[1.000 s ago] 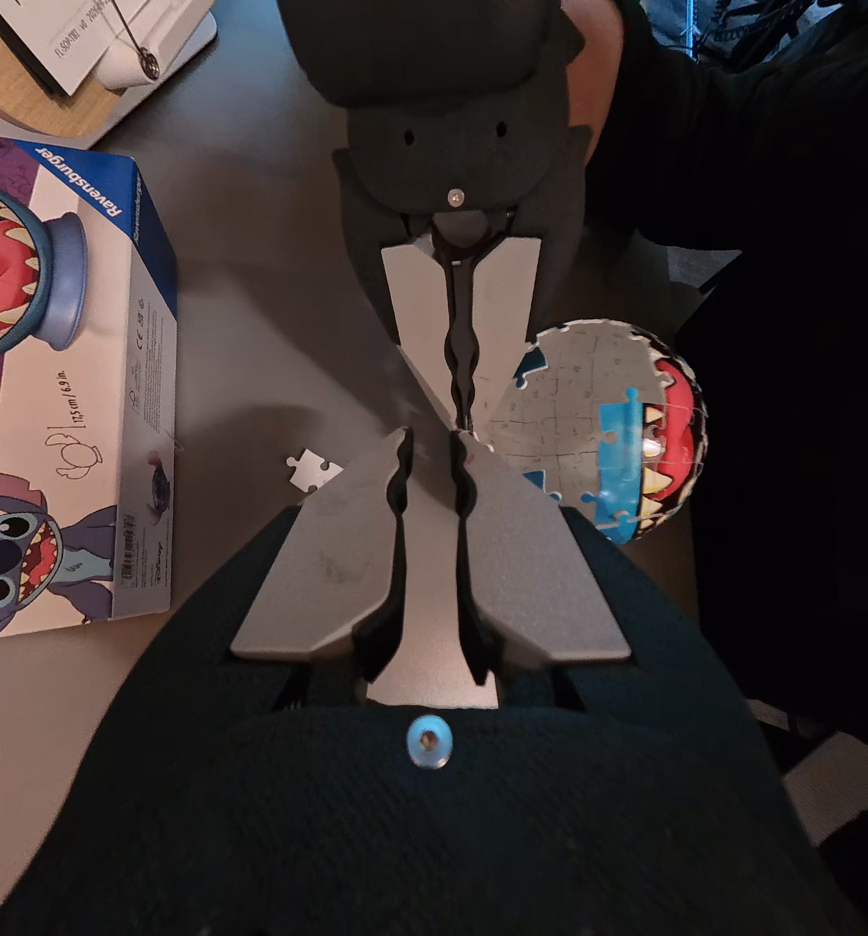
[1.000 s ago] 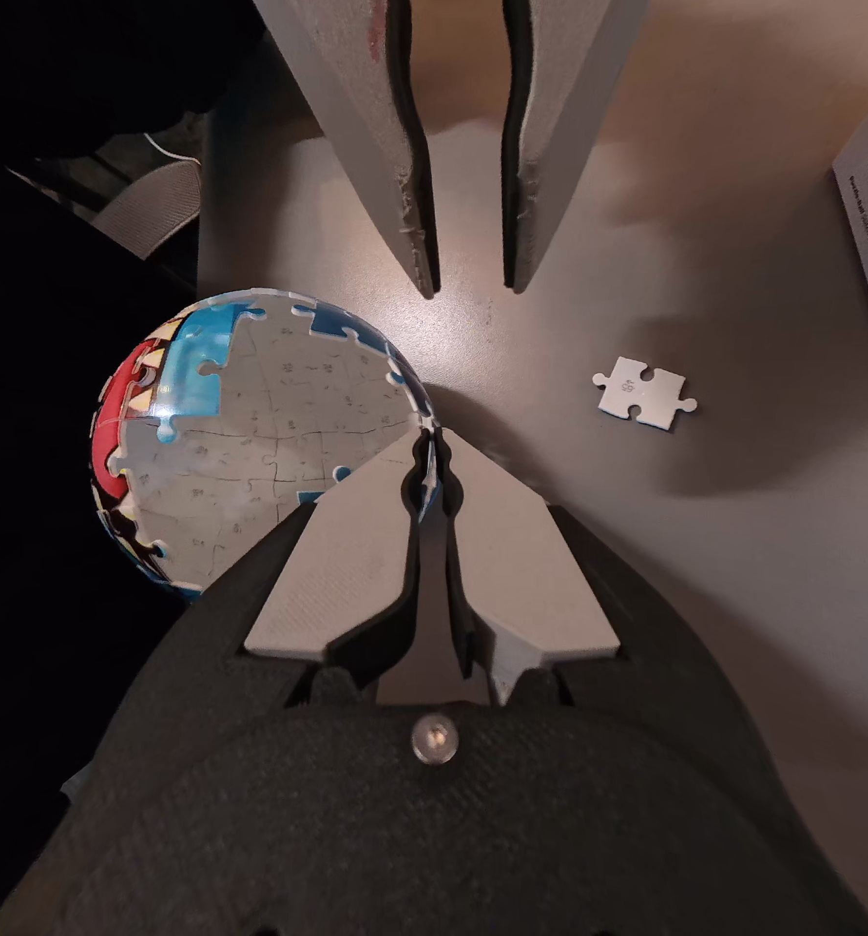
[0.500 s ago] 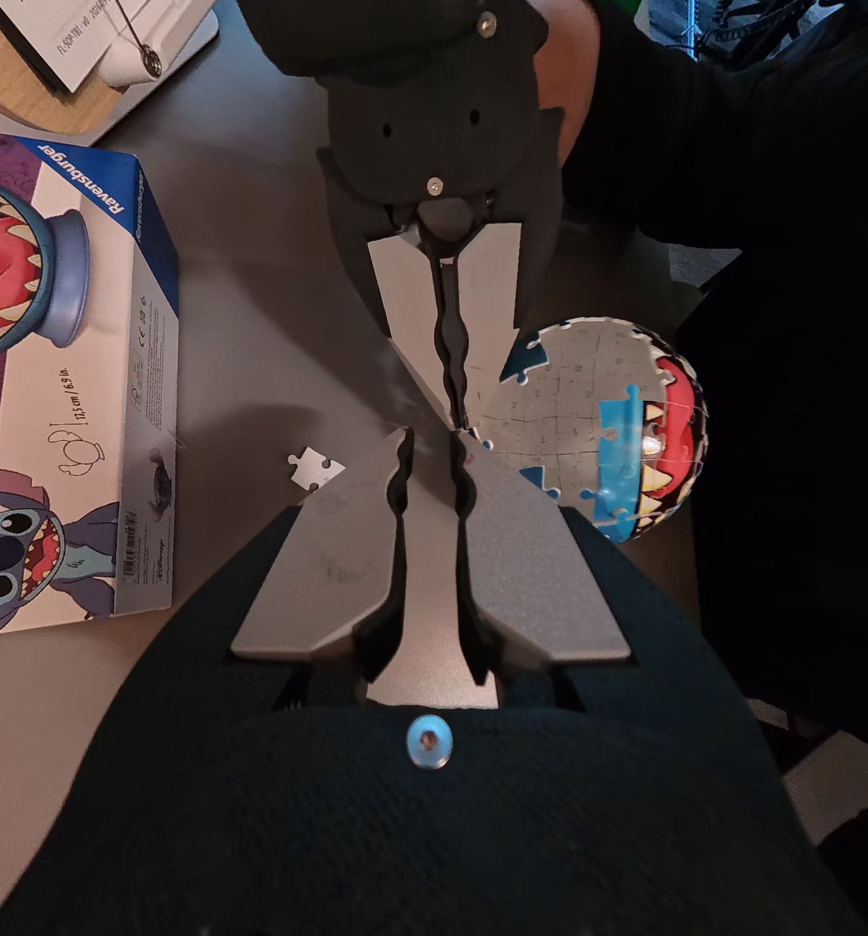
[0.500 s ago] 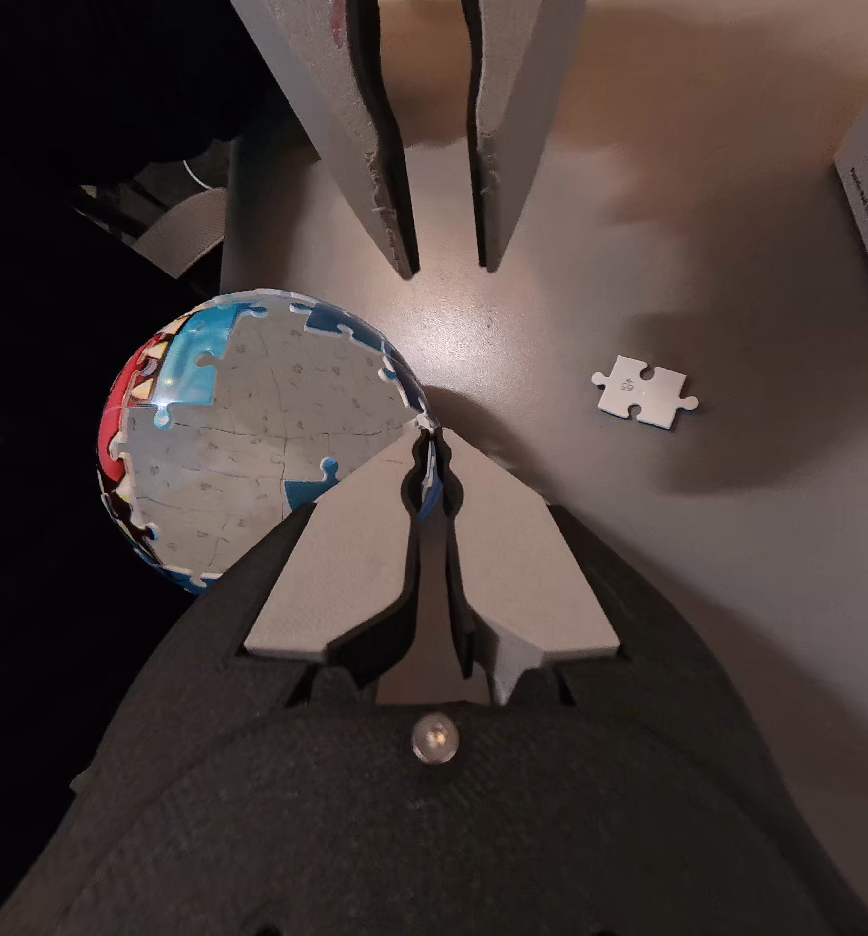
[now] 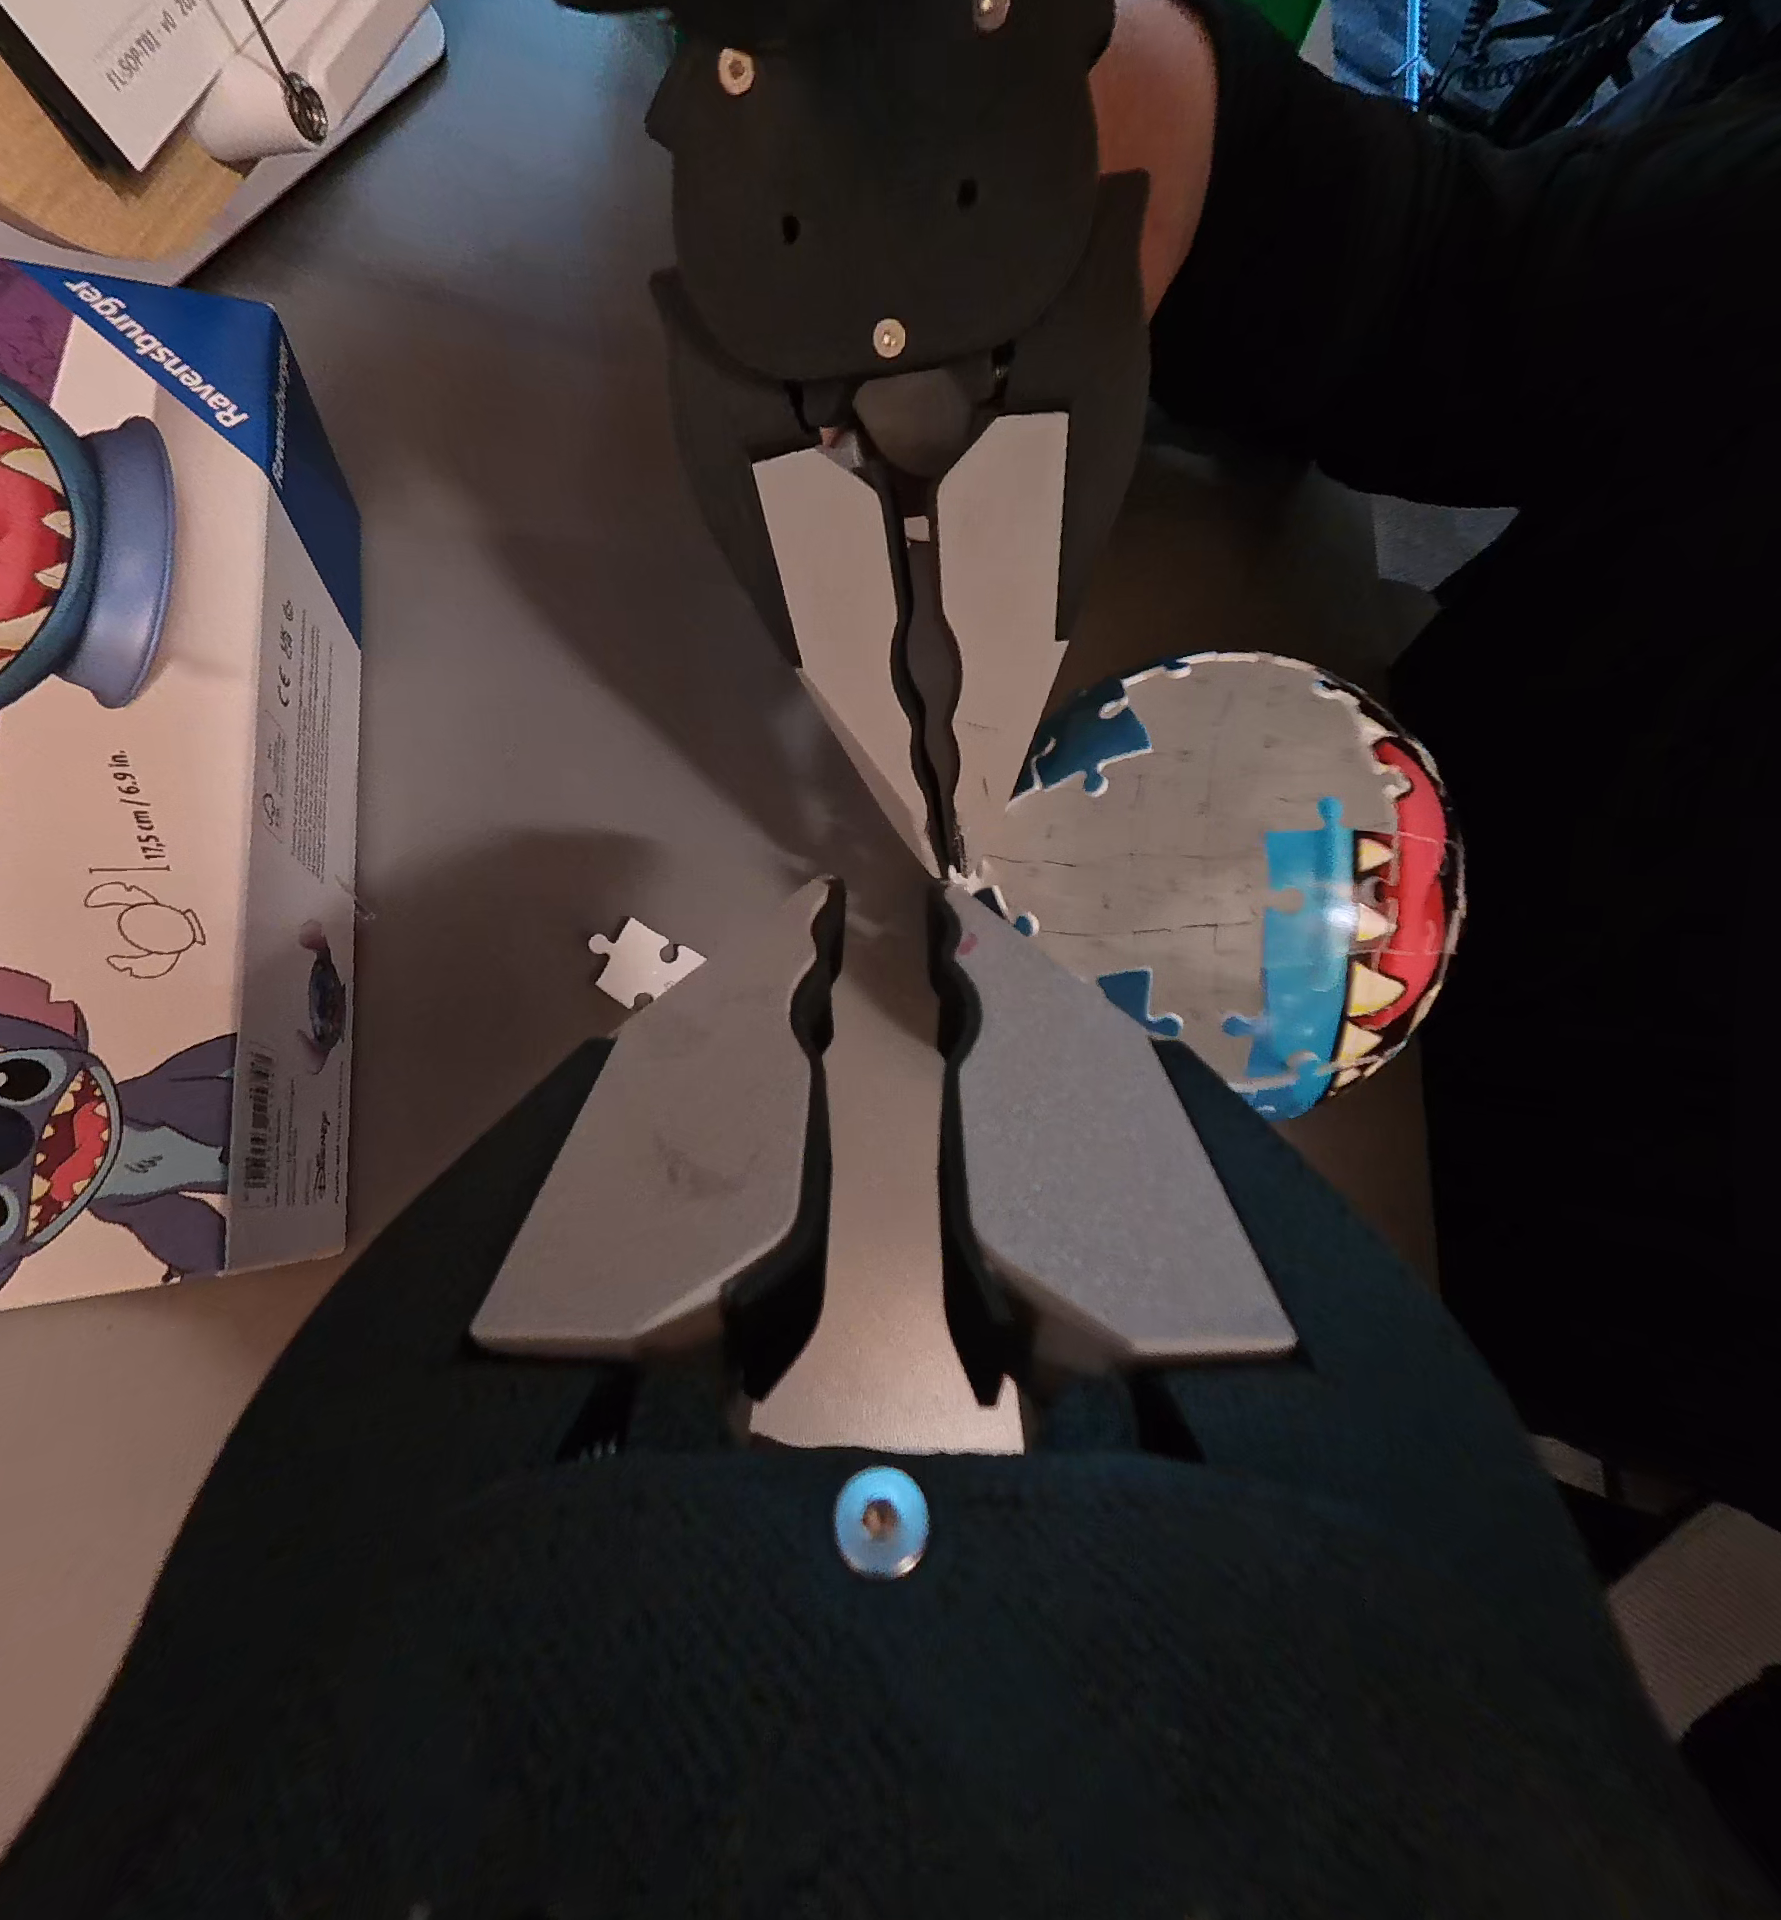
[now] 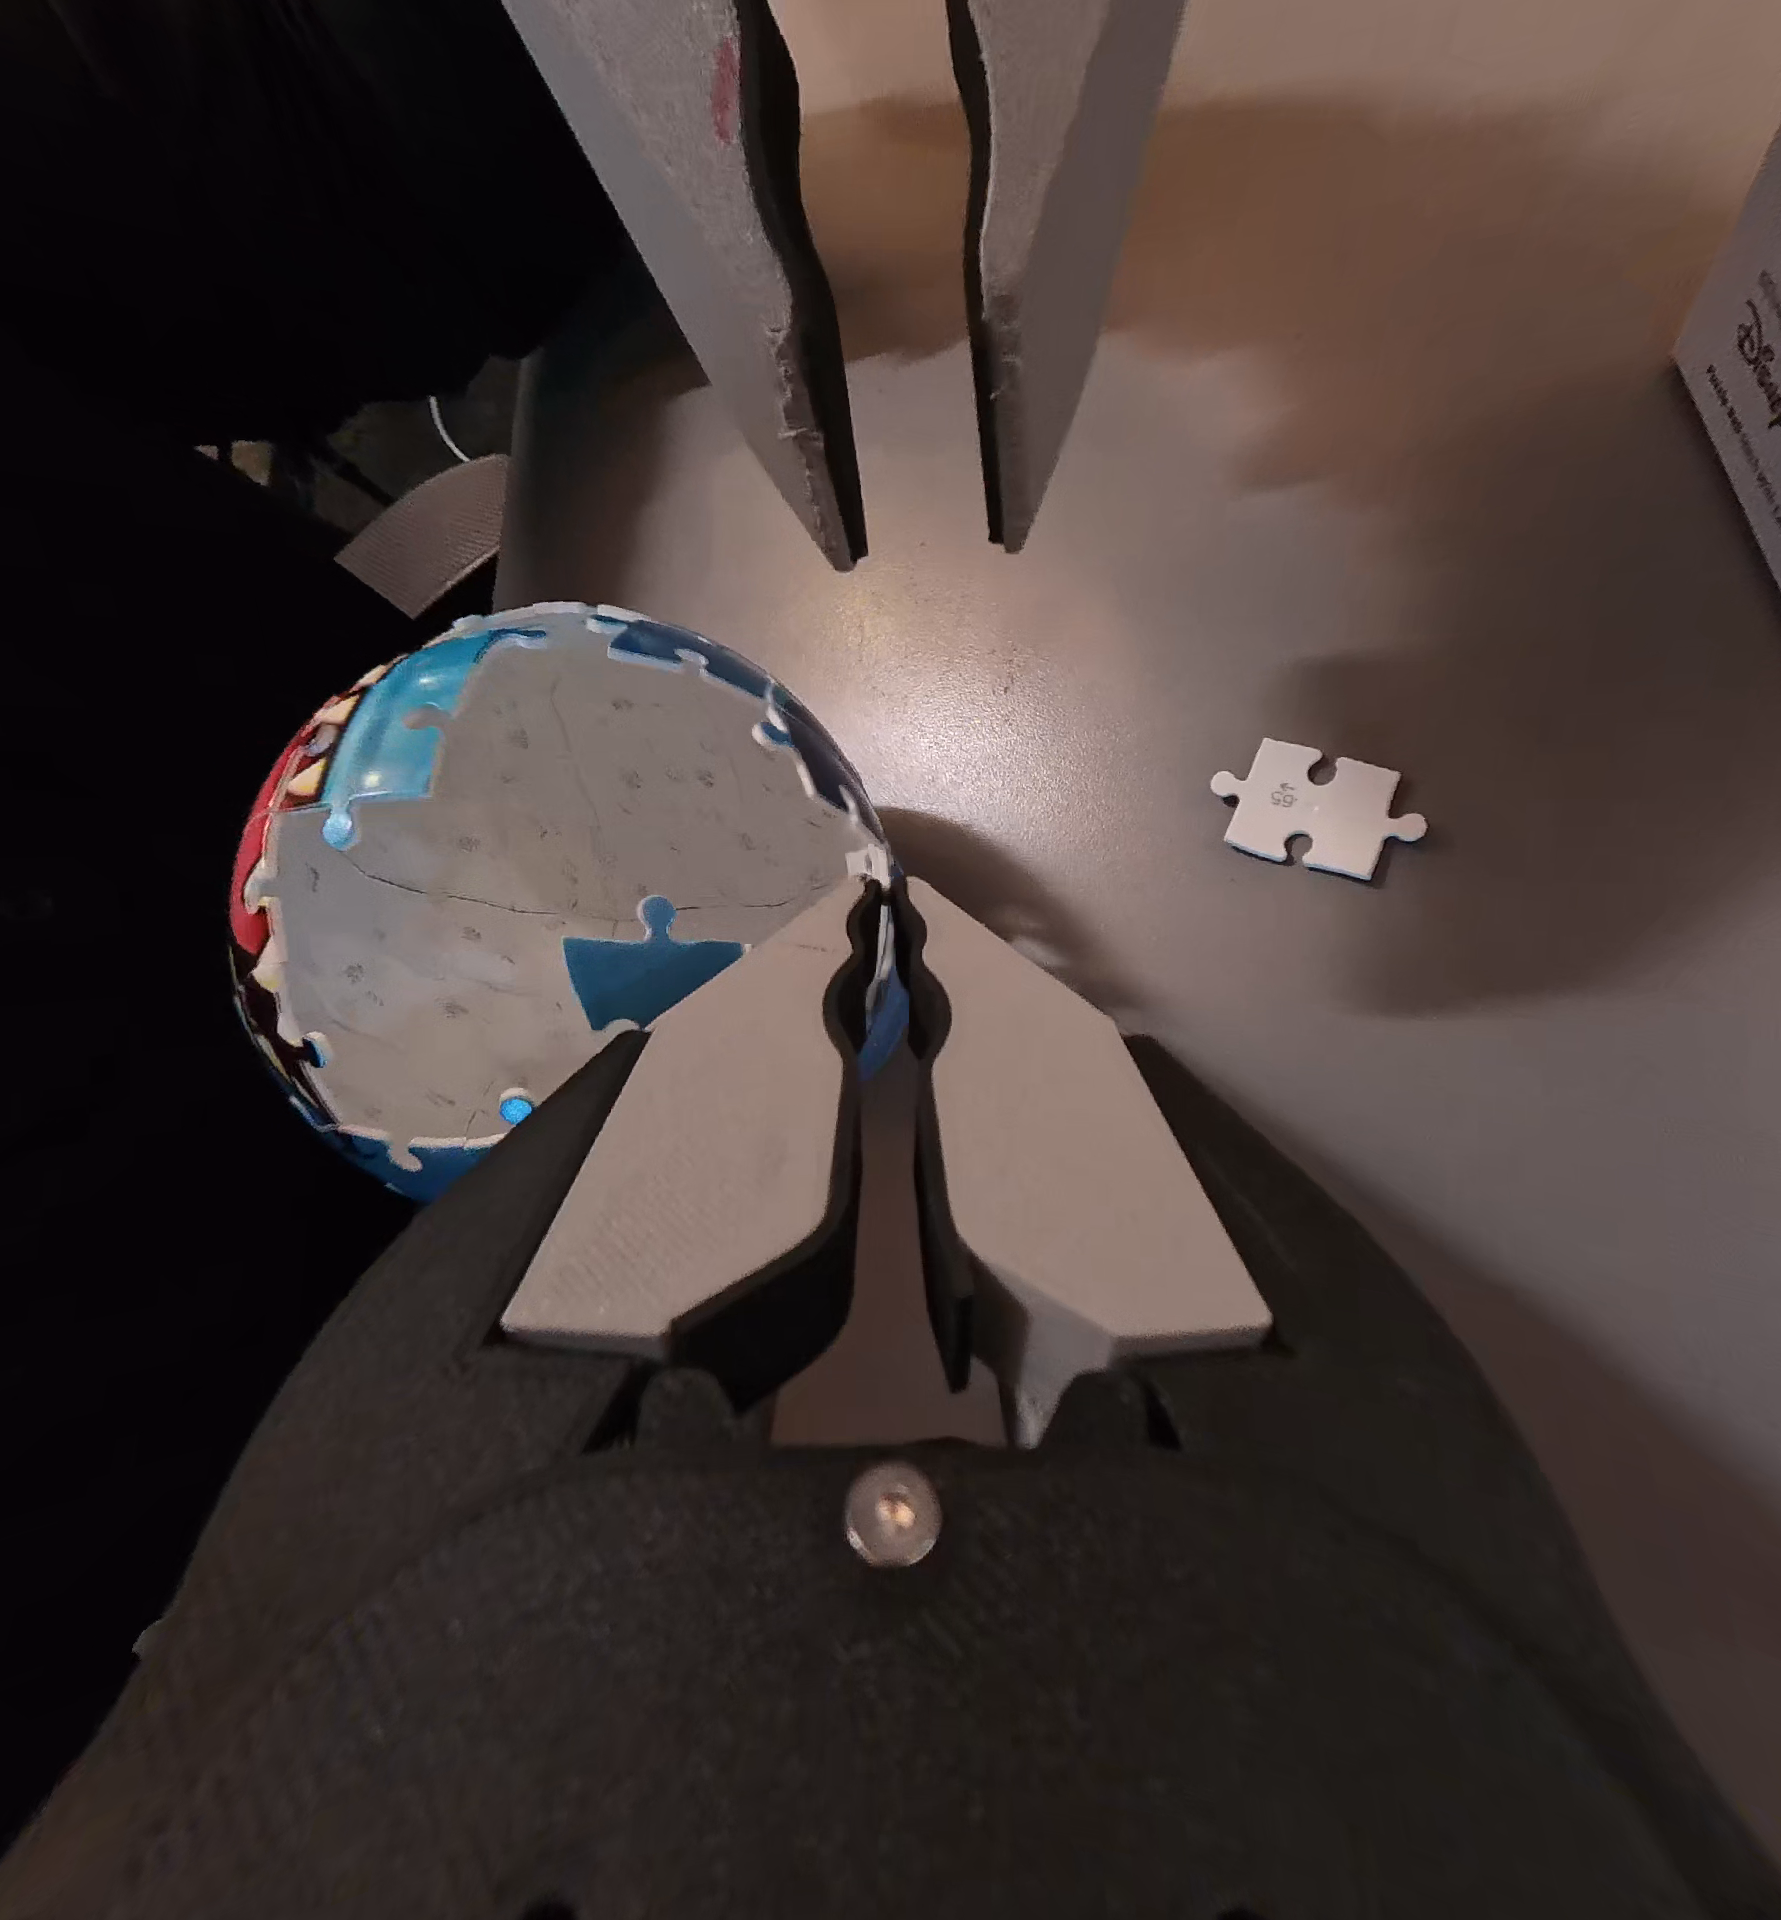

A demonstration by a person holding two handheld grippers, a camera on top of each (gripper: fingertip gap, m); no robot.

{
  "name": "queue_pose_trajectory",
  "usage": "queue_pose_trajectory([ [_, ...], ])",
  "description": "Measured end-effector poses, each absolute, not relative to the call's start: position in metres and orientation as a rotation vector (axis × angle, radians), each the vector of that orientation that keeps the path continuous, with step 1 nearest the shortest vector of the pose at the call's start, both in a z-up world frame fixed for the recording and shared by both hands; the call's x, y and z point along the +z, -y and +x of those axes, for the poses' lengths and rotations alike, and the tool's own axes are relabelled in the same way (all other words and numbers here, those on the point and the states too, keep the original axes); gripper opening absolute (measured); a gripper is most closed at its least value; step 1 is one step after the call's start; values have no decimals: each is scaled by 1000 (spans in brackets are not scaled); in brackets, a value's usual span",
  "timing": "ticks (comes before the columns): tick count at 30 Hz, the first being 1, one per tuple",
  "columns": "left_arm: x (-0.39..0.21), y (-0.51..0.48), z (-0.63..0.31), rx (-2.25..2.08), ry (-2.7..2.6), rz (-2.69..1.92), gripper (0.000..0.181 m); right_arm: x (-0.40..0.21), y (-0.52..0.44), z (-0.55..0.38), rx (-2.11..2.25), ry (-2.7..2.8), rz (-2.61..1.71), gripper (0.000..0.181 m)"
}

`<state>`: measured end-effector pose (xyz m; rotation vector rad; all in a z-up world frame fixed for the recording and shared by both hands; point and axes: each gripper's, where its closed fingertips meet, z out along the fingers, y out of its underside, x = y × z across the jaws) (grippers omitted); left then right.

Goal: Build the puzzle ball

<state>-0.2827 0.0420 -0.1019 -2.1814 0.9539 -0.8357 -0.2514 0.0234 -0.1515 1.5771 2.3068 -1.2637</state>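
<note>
The partly built puzzle ball is an open shell with grey-white inner faces and blue and red printed pieces. My right gripper is shut on its rim and holds it at the table's edge. In the left wrist view the ball is at the right, with the right gripper reaching in from the top. My left gripper is open and empty, its tips just short of the ball's rim. It enters the right wrist view from the top. One loose white puzzle piece lies face down on the table.
The puzzle box lies flat at the left of the grey table; its corner shows in the right wrist view. Papers on a wooden board sit at the far left. A person's dark sleeve fills the right side. Across from one pair of fingers to the other is roughly 6 cm. From the right gripper's tips to the loose white puzzle piece is close to 9 cm. It turns up in the left wrist view as well.
The right gripper has tilted and turned the ball a little, bringing a blue piece into sight near its fingers. The left gripper has shifted slightly and stays open.
</note>
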Motion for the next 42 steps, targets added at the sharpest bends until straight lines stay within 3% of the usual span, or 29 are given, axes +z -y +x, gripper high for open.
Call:
queue_pose_trajectory([
  [14,-99,-42,-287,-822,-947,-2179,14,-147,-26,-254,-1425,-2470,1614,0],
  [33,-107,-45,-287,-842,-938,-2200,14,-135,-27,-254,-1910,-2263,1615,0],
  [42,-113,-42,-285,-864,-959,-2217,15,-145,-24,-257,-1880,-2245,1605,0],
])
